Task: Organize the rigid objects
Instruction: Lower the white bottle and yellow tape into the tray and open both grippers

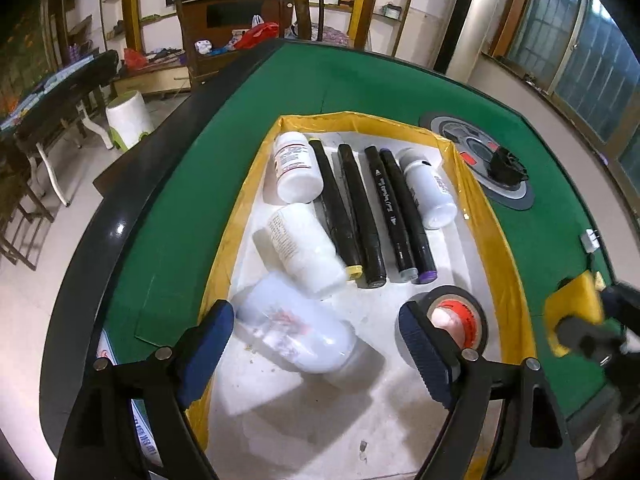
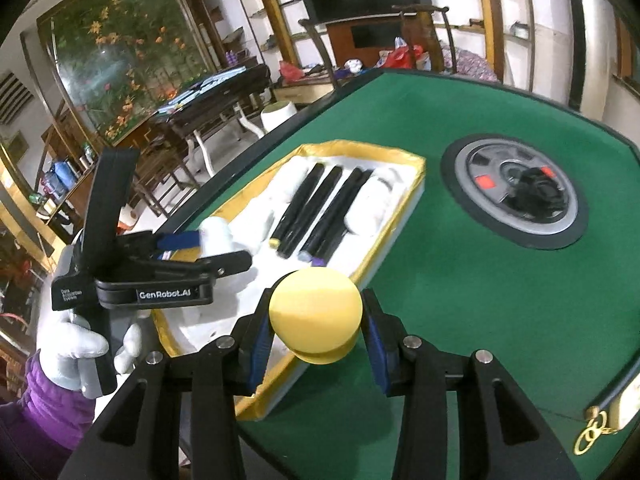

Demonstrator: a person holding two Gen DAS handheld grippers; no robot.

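Note:
A white tray with a yellow rim (image 1: 472, 184) sits on the green table. It holds several white bottles, several black markers (image 1: 356, 212) and a roll of black tape (image 1: 456, 320). My left gripper (image 1: 316, 340) is open over the tray's near end, its fingers on either side of a white bottle (image 1: 296, 332) that lies on its side. My right gripper (image 2: 316, 328) is shut on a round yellow object (image 2: 316, 316), held just above the tray's near right rim (image 2: 384, 264). The yellow object also shows in the left wrist view (image 1: 576, 308).
A round grey dial panel (image 2: 516, 196) with a black piece on it is set in the table to the right of the tray. A small white tag with gold rings (image 2: 600, 424) lies at the table's near right. Furniture stands beyond the table's black edge.

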